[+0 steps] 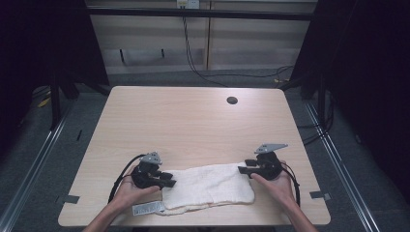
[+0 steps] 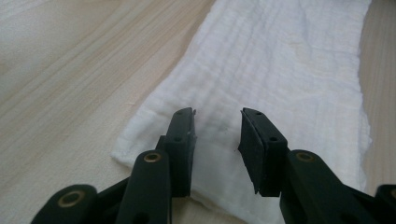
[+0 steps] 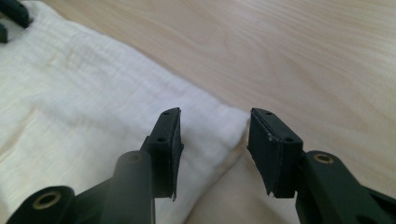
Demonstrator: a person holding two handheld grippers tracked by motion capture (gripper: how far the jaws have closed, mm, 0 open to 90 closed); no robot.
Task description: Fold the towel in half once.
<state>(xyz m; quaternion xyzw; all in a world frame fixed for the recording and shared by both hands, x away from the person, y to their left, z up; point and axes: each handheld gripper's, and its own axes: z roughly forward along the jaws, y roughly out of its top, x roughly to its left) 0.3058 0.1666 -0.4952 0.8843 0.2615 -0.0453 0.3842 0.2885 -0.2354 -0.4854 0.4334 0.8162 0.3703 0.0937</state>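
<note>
Lying beside towel (image 1: 209,187), label tag (image 1: 148,208), table hole (image 1: 232,100)

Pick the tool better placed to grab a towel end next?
Left, marginally. The left tool has open jaws already over the white folded cloth towel's end; the right tool straddles its end's corner, half over the light wooden table.

Wood table (image 1: 193,121) w/ white cloth (image 1: 208,186)

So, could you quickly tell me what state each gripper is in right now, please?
Left gripper: open, jaws apart over the near end of the white cloth, holding nothing.
Right gripper: open above the cloth's other end, holding nothing.
</note>
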